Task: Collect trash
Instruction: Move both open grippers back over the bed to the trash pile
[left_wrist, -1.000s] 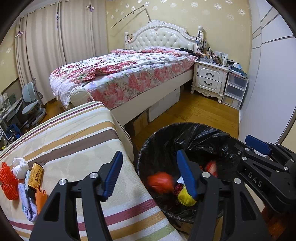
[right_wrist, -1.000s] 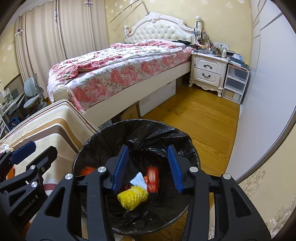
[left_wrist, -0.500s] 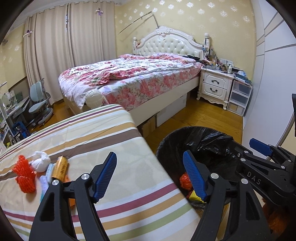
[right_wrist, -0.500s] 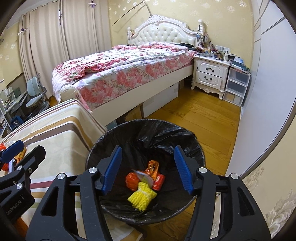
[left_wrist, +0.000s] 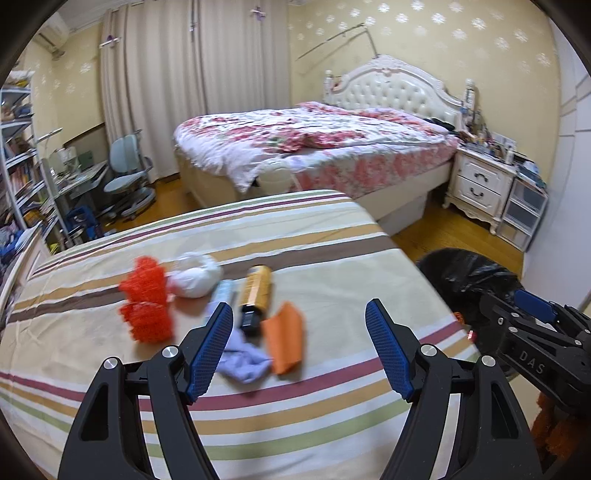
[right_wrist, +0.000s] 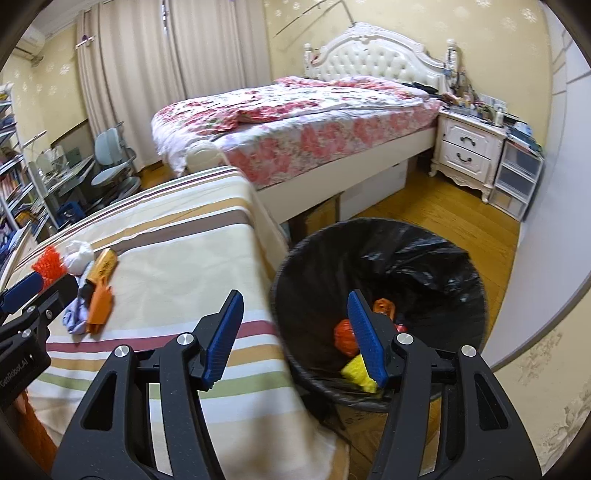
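Observation:
Trash lies on the striped cloth (left_wrist: 325, 254): red foam net (left_wrist: 146, 306), white wad (left_wrist: 194, 275), gold can (left_wrist: 256, 291), orange wrapper (left_wrist: 286, 341), lilac crumpled piece (left_wrist: 243, 363). My left gripper (left_wrist: 299, 349) is open and empty, just short of the orange wrapper. My right gripper (right_wrist: 295, 338) is open and empty over the rim of the black-lined bin (right_wrist: 424, 258), which holds red, orange and yellow trash (right_wrist: 345, 336). The pile also shows in the right wrist view (right_wrist: 96, 291).
A flowered bed (left_wrist: 332, 147) stands behind the striped surface. A white nightstand (left_wrist: 480, 184) and plastic drawers (left_wrist: 524, 214) are at the far right. A desk chair (left_wrist: 127, 181) and shelves are at the left. Wood floor (right_wrist: 443, 210) surrounds the bin.
Both grippers have swung left, away from the bin. The left one now faces the trash pile on the striped cloth; both jaws have opened wider. Trash dropped earlier rests in the bin.

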